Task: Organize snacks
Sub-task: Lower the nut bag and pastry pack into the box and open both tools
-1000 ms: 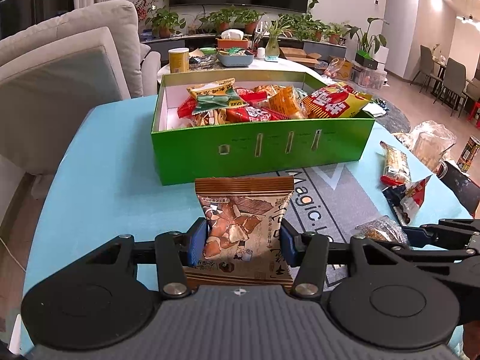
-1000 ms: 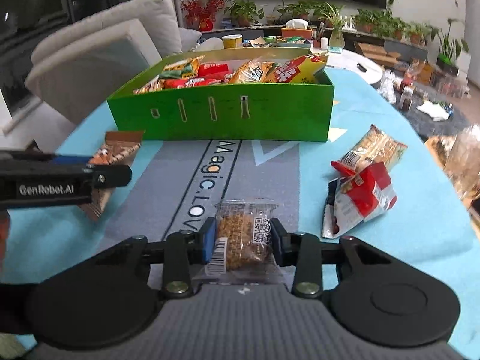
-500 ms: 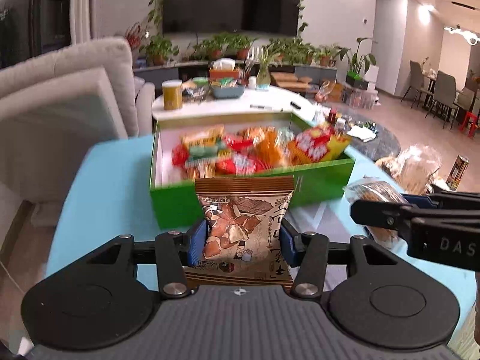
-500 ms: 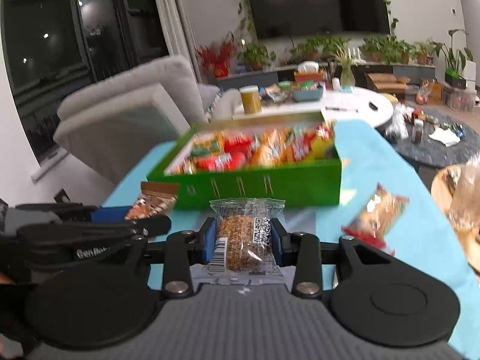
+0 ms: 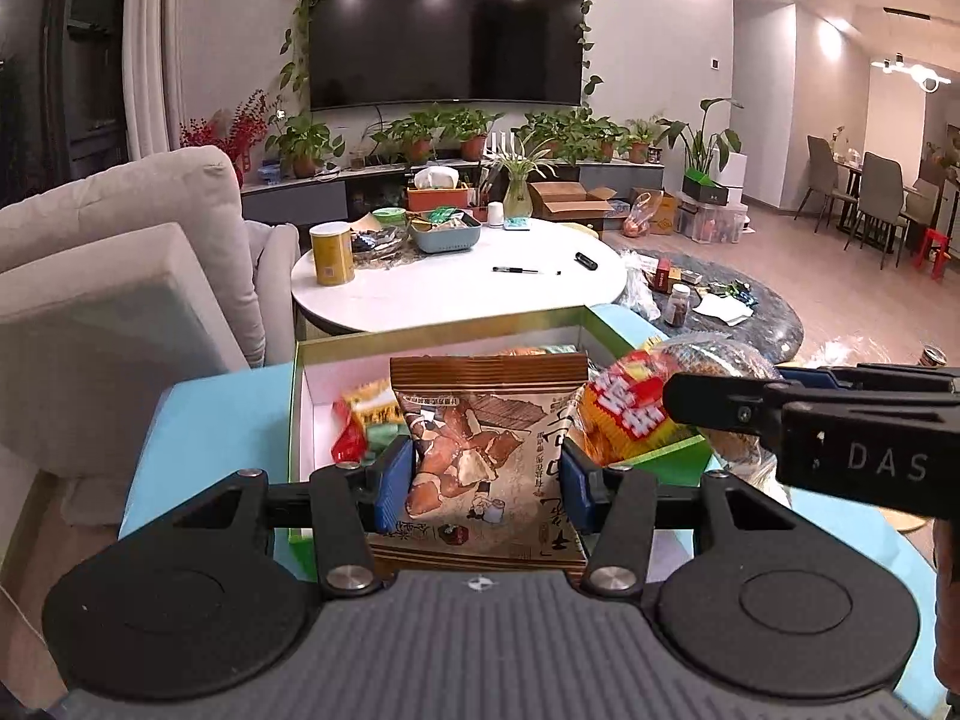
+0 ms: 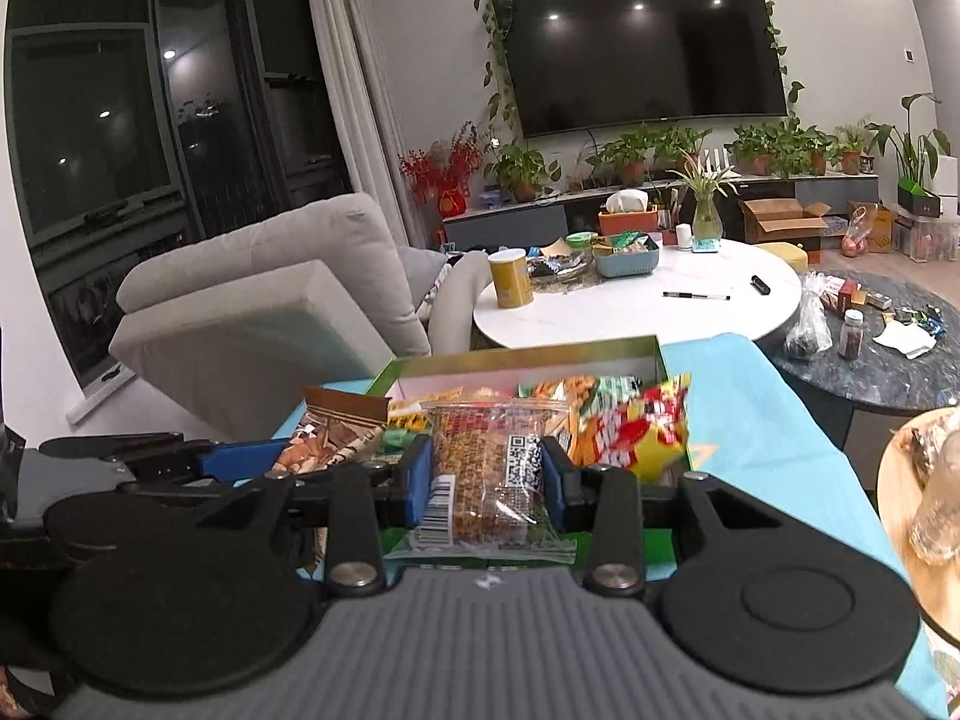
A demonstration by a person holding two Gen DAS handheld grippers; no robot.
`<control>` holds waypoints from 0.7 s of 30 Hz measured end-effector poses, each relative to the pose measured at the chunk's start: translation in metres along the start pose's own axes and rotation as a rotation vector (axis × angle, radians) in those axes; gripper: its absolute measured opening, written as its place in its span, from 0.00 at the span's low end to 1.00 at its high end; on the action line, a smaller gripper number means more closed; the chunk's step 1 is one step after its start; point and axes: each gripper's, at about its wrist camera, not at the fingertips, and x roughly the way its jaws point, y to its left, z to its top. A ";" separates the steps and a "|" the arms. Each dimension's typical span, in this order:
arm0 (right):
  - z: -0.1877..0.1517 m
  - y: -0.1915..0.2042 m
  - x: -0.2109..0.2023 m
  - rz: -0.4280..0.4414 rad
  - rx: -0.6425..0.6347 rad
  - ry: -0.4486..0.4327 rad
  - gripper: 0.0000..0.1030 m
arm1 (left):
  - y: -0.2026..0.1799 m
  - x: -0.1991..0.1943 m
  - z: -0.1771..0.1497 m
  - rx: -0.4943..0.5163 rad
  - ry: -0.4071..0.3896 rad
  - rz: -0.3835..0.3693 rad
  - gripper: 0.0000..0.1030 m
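Note:
My left gripper (image 5: pixel 487 483) is shut on a brown snack packet (image 5: pixel 489 450) and holds it up over the near side of the green box (image 5: pixel 420 339) full of snacks. My right gripper (image 6: pixel 485 483) is shut on a clear packet of brown crunchy bar (image 6: pixel 489 480), also raised at the box (image 6: pixel 528 354). The right gripper shows from the side in the left wrist view (image 5: pixel 720 402). The left gripper with its brown packet (image 6: pixel 330 438) shows at the left of the right wrist view. A red and yellow bag (image 6: pixel 636 432) sticks out of the box.
The box sits on a light blue table (image 5: pixel 192 414). A grey sofa (image 5: pixel 108 276) stands to the left. Beyond is a white round table (image 5: pixel 456 288) with a yellow can (image 5: pixel 332 253), basket and pen. A wooden plate (image 6: pixel 912 498) lies at the right.
Both grippers have lifted their packets off the table and moved forward to the green box. The views have tilted up, and the loose snacks on the table are out of sight.

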 end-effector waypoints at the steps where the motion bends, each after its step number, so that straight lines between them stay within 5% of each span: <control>1: 0.003 -0.002 0.002 -0.001 0.004 -0.002 0.67 | 0.001 0.003 0.003 0.002 0.000 0.004 0.46; 21: 0.031 -0.050 0.080 -0.052 0.123 0.026 0.67 | 0.004 0.112 0.034 0.005 0.048 -0.044 0.46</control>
